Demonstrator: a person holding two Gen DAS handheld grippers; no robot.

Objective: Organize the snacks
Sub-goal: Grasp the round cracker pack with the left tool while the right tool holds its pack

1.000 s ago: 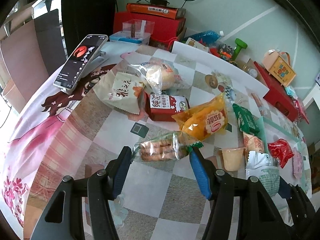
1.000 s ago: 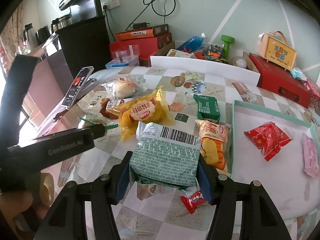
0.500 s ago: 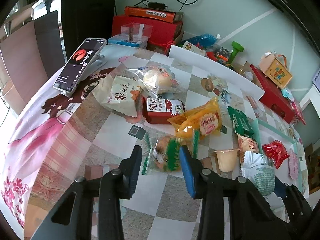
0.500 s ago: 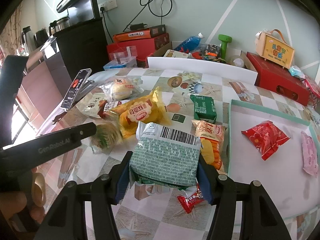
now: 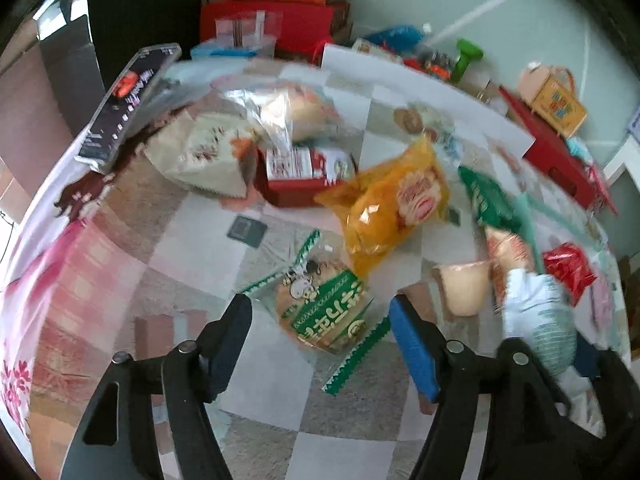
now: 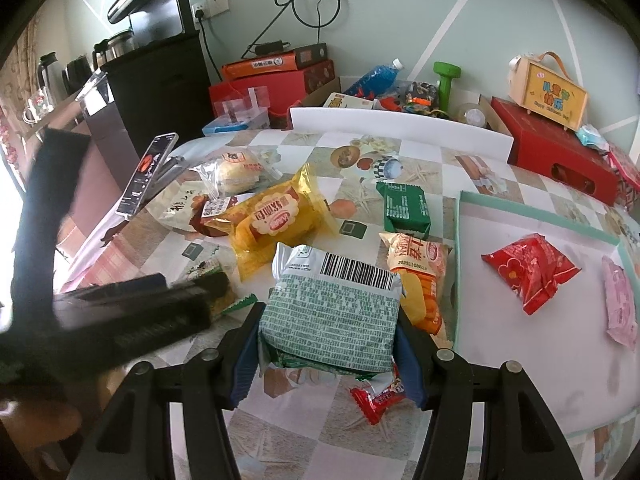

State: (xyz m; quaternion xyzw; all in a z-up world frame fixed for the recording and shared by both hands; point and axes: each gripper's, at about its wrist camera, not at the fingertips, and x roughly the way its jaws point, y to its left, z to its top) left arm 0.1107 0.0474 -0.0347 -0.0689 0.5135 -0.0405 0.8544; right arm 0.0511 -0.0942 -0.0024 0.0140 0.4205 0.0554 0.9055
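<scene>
Left claw let go of the cookie pack; right claw grips the green-and-white bag

The left claw (image 5: 320, 328) has just been opening and stands released, the green-labelled cookie pack (image 5: 324, 308) lying on the desk (image 5: 192, 256) between its jaws, untouched. The right claw (image 6: 326, 344) is clenched on the green-and-white bag (image 6: 332, 304). Likely next: carry that bag to the teal-edged tray (image 6: 532, 206) just right, lifting over its raised rim. The tray has bare room beside the red packet (image 6: 530, 270); leftward the snacks crowd together.
</scene>
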